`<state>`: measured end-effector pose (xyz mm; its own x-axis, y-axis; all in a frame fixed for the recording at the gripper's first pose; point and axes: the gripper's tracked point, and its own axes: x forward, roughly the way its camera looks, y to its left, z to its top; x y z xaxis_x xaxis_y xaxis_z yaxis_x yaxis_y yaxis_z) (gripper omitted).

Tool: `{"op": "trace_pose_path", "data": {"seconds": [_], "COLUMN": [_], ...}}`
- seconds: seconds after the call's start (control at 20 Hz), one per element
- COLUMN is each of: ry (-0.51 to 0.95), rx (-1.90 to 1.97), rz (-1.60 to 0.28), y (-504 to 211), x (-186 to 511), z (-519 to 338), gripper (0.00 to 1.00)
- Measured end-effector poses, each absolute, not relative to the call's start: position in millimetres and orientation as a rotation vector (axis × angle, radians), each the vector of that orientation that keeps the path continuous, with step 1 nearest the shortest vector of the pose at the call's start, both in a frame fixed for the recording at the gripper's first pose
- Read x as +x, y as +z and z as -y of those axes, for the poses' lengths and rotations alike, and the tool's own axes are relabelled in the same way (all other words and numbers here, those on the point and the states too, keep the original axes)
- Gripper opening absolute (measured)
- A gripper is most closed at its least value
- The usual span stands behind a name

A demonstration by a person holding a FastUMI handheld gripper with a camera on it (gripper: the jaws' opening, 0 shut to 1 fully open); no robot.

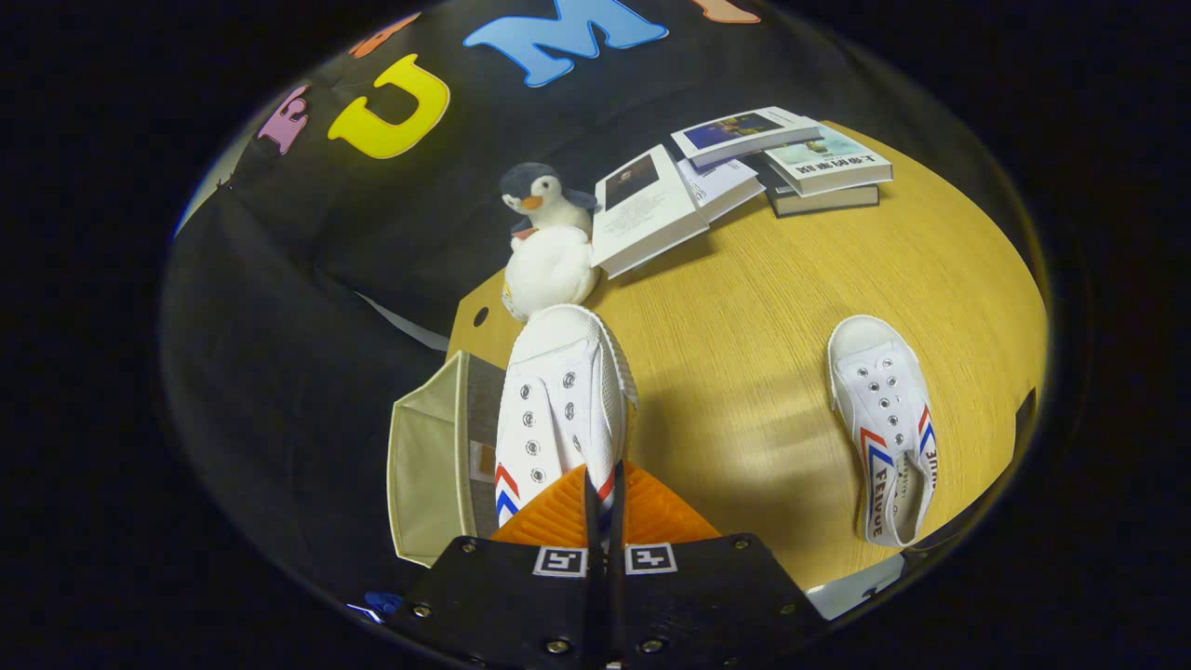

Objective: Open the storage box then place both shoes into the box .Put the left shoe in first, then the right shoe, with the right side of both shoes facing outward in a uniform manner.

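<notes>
Your gripper (603,493) has its two fingers (551,516) pressed close together, clamped on the heel end of a white canvas shoe (558,400), which hangs lifted above the table with its toe pointing away from you. The shoe's red and blue chevron stripes show just above the fingertips on both sides, and its eyelets run up the middle.

Just left of the held shoe, and lower, you have the beige fabric storage box (433,461), its flap standing open at the corner of the wooden table (744,372); the inside is mostly hidden behind the shoe.

Well off to your right, the second white shoe (884,428) lies flat on the tabletop, toe away from you, apart from everything else.

Directly beyond the held shoe's toe sits a plush penguin (547,242) with a grey head and orange beak, near the table's far edge. To its right, past the fingers and further back, you see a loose spread of books (735,181), some stacked, one leaning open against the others.
</notes>
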<state>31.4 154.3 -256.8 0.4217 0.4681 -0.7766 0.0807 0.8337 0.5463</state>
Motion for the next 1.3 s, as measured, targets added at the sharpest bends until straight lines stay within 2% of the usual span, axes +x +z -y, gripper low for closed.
{"op": "trace_pose_path", "data": {"seconds": [0.45, 1.3], "ry": [0.361, 0.431], "rx": [0.592, 0.487], "rz": [-1.081, -1.183], "y": [-213.3, -259.3], "x": [44.1, 33.0], "z": [-242.1, -368.1], "gripper": [0.01, 0.01]}}
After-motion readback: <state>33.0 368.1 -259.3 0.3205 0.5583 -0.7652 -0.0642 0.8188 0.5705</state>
